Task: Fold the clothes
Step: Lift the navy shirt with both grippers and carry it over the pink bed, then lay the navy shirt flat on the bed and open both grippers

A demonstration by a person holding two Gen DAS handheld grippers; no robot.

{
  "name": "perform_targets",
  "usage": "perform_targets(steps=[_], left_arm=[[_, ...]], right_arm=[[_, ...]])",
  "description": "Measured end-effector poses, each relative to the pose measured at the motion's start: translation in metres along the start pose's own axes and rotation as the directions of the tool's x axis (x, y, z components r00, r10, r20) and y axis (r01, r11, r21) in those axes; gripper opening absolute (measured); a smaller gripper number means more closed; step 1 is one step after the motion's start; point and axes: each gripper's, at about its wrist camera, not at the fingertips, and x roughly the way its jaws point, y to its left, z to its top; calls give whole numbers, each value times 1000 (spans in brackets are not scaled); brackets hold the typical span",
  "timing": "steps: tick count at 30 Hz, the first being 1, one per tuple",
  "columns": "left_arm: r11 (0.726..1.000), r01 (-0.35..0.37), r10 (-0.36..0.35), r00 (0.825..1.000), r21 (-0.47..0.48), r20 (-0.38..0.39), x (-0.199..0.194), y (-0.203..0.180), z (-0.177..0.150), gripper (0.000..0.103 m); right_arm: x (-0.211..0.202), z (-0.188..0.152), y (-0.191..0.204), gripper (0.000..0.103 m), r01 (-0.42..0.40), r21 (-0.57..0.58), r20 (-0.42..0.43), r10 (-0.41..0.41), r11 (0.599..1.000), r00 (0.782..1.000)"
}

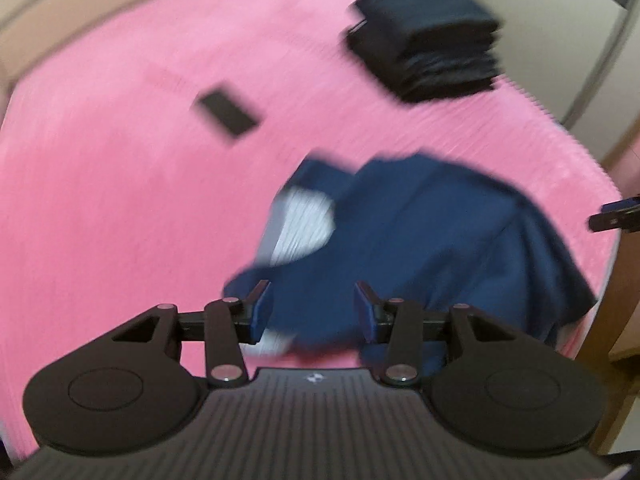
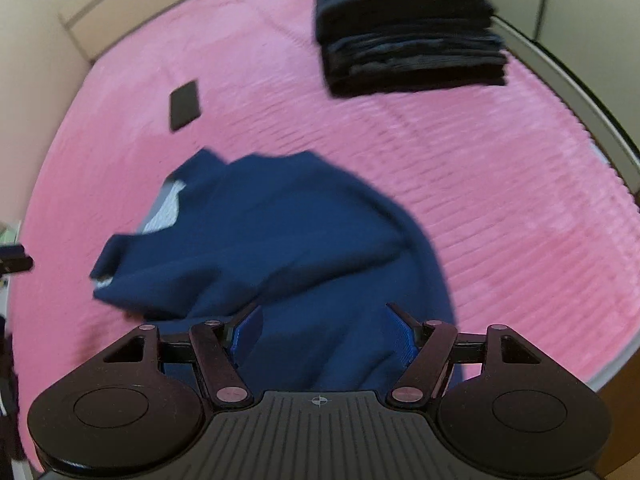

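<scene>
While a navy shirt (image 2: 280, 240) lies crumpled on the pink blanket (image 2: 500, 200) (dark folded stack (image 2: 408, 32) beyond), left gripper (image 1: 314, 306) and right gripper (image 2: 322, 326) hover spread apart, empty.

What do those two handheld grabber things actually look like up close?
Both are alike. The left gripper and right gripper are matte black, with a ribbed body, two round side discs, silver-riveted link arms, and blue pads on the fingers. A small crosshair mark sits at each centre.
</scene>
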Motion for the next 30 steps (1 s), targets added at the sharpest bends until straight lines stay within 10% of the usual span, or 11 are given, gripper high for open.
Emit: perform_targets(steps=[10, 21, 27, 30], left_arm=[[984, 8, -17, 999, -180, -47, 63, 65, -47, 54], [861, 40, -70, 997, -508, -39, 147, 123, -52, 60], [849, 41, -92, 993, -527, -71, 175, 127, -65, 20], [864, 57, -88, 995, -500, -37, 160, 119, -66, 2]], right_arm=[[52, 48, 79, 83, -31, -369, -29, 22, 929, 999], [221, 151, 133, 83, -264, -648, -155, 216, 714, 964], [312, 201, 156, 82, -388, -706, -251, 303, 593, 920], [317, 200, 158, 36, -437, -690, -313, 306, 578, 899]])
